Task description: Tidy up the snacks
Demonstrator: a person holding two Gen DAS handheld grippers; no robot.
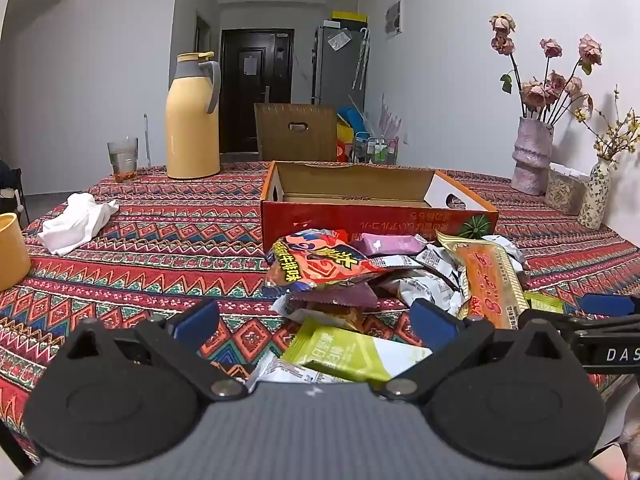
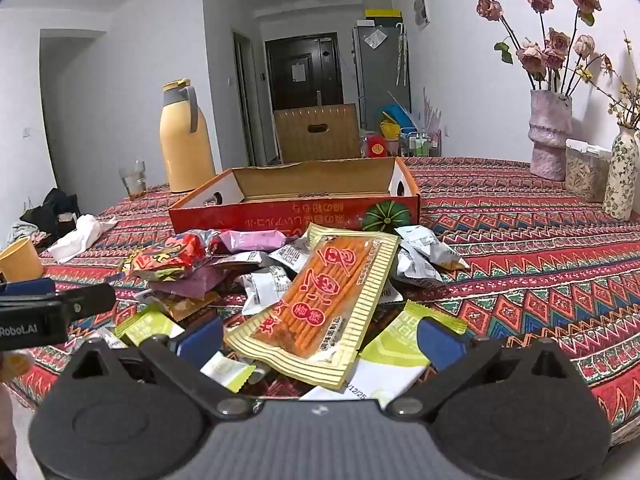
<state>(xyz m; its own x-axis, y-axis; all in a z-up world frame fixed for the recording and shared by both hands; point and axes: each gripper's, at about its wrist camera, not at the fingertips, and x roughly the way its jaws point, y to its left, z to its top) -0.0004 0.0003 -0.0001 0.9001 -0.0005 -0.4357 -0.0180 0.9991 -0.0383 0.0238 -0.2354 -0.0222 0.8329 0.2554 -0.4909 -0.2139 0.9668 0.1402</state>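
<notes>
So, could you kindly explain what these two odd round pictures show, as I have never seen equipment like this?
There is no robot here: a person holds a two-finger gripper in each hand, and each carries a wide-angle camera looking forward along its fingers. One picture comes from the left gripper, the other from the right gripper. The black and blue parts at the bottom are the fingers.

Both grippers are open and hold nothing. They hover over a pile of snack packets on a patterned tablecloth; a long orange packet lies on top. Behind the pile stands an open red cardboard box, apparently empty. A yellow thermos jug and vases of dried flowers stand further back.
</notes>
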